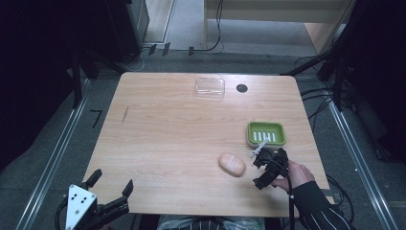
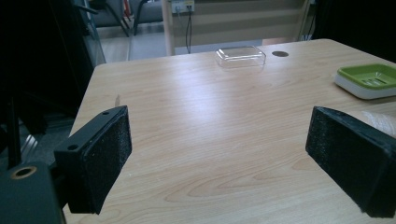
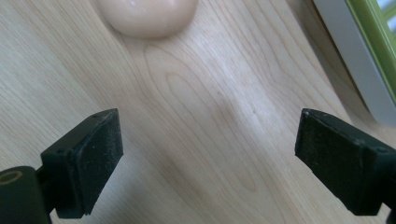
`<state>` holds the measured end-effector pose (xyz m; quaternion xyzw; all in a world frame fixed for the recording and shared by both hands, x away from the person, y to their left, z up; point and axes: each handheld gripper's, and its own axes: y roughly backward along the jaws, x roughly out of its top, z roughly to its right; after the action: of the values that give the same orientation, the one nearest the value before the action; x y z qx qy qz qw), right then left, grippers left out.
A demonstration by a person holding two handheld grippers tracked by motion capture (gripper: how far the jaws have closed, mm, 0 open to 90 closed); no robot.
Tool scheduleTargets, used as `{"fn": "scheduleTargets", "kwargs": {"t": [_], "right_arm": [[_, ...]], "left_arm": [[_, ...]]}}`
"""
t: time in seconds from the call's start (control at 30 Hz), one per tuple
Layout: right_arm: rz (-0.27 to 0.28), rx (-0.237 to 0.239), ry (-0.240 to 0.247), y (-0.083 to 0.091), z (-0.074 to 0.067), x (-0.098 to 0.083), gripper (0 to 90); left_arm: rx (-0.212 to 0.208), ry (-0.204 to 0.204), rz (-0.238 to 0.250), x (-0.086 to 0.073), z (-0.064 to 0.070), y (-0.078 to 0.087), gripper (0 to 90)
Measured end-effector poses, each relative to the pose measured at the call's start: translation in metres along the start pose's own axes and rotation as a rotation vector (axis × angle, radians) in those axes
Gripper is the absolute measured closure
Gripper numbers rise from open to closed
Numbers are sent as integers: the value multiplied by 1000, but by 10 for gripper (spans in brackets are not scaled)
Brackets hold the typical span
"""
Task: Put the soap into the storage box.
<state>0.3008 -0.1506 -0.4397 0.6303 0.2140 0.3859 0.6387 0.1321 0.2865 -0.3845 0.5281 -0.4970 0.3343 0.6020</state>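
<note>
A pink oval soap bar [image 1: 232, 165] lies on the wooden table [image 1: 167, 143], toward the front right. A green soap dish [image 1: 266, 133] on a white base stands just beyond it to the right. My right gripper [image 1: 257, 172], held in a gloved hand, is low over the table right of the soap and points at it. In the right gripper view its jaws [image 3: 210, 135] are open over bare wood, with the soap [image 3: 144, 16] ahead and the dish [image 3: 359, 56] at the right edge. My left gripper [image 1: 113, 179] stands open at the table's front left corner, nothing between its jaws [image 2: 219, 126].
A clear plastic lid [image 1: 209, 87] lies near the far edge of the table, with a round black hole [image 1: 242, 88] beside it. Both appear in the left gripper view, the lid [image 2: 240, 56] and the hole [image 2: 280, 54]. Cables and dark stands surround the table.
</note>
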Motion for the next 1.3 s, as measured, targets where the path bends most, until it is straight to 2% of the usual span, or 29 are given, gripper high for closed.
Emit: {"fn": "scheduleTargets", "kwargs": {"t": [0.8, 0.87, 0.97, 1.13, 1.3], "right_arm": [[-33, -5, 86, -5, -11, 35, 71], [-35, -6, 100, -5, -12, 38, 67], [-32, 1, 103, -5, -14, 43, 60], [-40, 7, 113, -6, -15, 52, 49], [-57, 14, 124, -11, -19, 62, 49]], "left_arm": [[9, -3, 5, -1, 0, 4, 72], [12, 11, 8, -1, -1, 4, 72], [13, 1, 1, -1, -1, 4, 72], [15, 14, 6, -2, -2, 6, 72], [14, 11, 6, -2, -1, 5, 72]]}}
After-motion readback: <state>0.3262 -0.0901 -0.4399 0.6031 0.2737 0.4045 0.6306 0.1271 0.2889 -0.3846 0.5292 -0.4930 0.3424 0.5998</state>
